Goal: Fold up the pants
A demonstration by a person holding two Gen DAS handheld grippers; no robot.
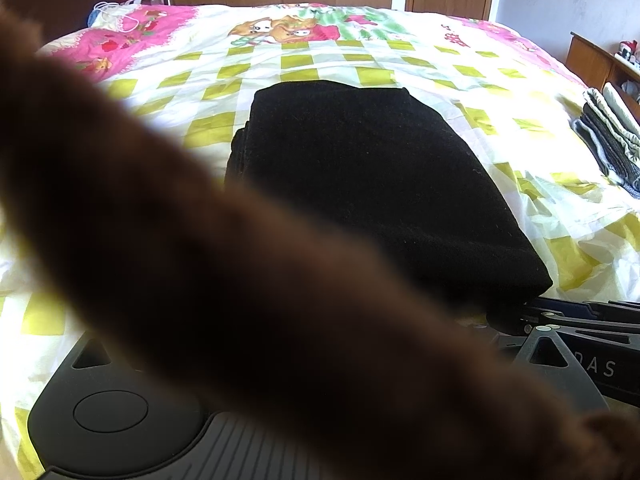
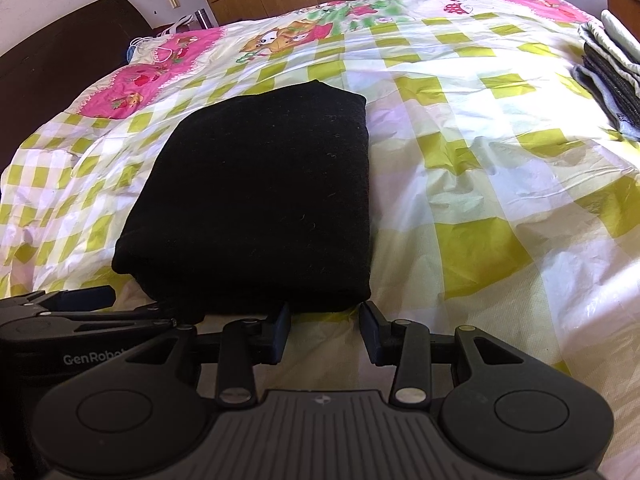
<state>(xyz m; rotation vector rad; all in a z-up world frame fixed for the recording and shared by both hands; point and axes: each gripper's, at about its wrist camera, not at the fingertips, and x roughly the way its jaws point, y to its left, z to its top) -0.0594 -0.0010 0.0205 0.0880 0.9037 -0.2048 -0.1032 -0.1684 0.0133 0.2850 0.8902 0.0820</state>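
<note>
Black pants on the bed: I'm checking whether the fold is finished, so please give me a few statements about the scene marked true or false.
1. The black pants lie folded into a compact rectangle on the bed cover. True.
2. The right gripper is clamped on the pants. False: its fingers stand apart at the near edge, holding nothing.
3. A stack of folded clothes sits at the right side of the bed. True.
4. The bed cover is plain white. False: it has yellow-green checks and pink cartoon prints.
5. The left wrist view is unobstructed. False: a blurred brown shape covers much of it.
</note>
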